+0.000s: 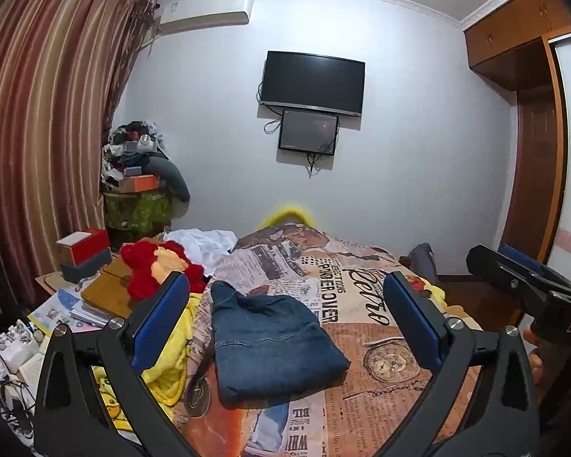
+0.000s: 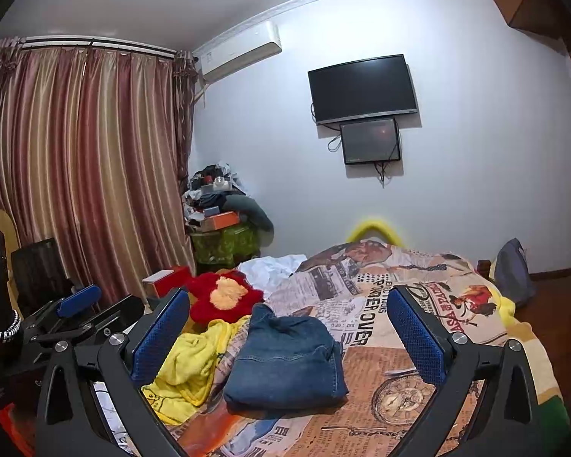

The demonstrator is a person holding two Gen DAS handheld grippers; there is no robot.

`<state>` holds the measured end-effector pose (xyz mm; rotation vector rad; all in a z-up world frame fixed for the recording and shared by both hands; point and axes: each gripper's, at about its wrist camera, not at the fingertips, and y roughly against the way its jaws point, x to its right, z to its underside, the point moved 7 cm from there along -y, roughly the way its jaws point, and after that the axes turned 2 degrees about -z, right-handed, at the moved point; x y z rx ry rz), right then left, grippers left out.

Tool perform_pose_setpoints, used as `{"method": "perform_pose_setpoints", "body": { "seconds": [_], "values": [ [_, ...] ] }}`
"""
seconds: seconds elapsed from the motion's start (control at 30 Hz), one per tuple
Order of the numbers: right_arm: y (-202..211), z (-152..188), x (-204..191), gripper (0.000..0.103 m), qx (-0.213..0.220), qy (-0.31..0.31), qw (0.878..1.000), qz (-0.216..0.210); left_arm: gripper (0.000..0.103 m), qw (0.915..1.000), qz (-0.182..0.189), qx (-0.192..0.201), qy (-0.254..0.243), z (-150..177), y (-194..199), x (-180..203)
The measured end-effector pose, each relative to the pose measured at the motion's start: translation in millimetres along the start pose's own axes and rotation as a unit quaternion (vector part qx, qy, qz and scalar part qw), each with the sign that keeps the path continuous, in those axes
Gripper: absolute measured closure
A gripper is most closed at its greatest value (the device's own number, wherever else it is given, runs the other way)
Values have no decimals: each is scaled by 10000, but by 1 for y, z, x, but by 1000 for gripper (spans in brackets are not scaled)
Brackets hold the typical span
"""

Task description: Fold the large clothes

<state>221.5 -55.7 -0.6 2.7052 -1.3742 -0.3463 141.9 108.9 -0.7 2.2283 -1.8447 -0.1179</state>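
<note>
Folded blue jeans (image 1: 272,337) (image 2: 287,354) lie in a compact bundle on the newspaper-print bedspread (image 1: 361,392) (image 2: 418,342). My left gripper (image 1: 285,323) is held above the bed with its blue-padded fingers wide open, the jeans seen between them, nothing gripped. My right gripper (image 2: 287,337) is open the same way, above and short of the jeans. The right gripper's body shows at the right edge of the left wrist view, and the left gripper's body at the left edge of the right wrist view. A white garment (image 1: 205,245) (image 2: 272,268) lies crumpled farther back.
A yellow blanket (image 1: 171,354) (image 2: 188,361) bunches left of the jeans, beside a red and yellow plush flower (image 1: 156,266) (image 2: 219,297). Boxes and papers (image 1: 83,266) crowd the left side. A cluttered stand (image 1: 139,186) (image 2: 222,221) is by the curtain; TV (image 1: 312,82) on the wall.
</note>
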Motion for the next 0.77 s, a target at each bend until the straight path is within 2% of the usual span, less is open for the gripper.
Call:
{"method": "perform_pose_setpoints", "body": {
  "seconds": [0.5,0.77],
  "values": [
    [-3,2,-2,0,-34,54,10000,54,0,9998,71,5,-165,2,1,9],
    [-5,3,-2,0,-99,38,9999,30,0,9999,70,-39,-79,3,-3,7]
  ]
}}
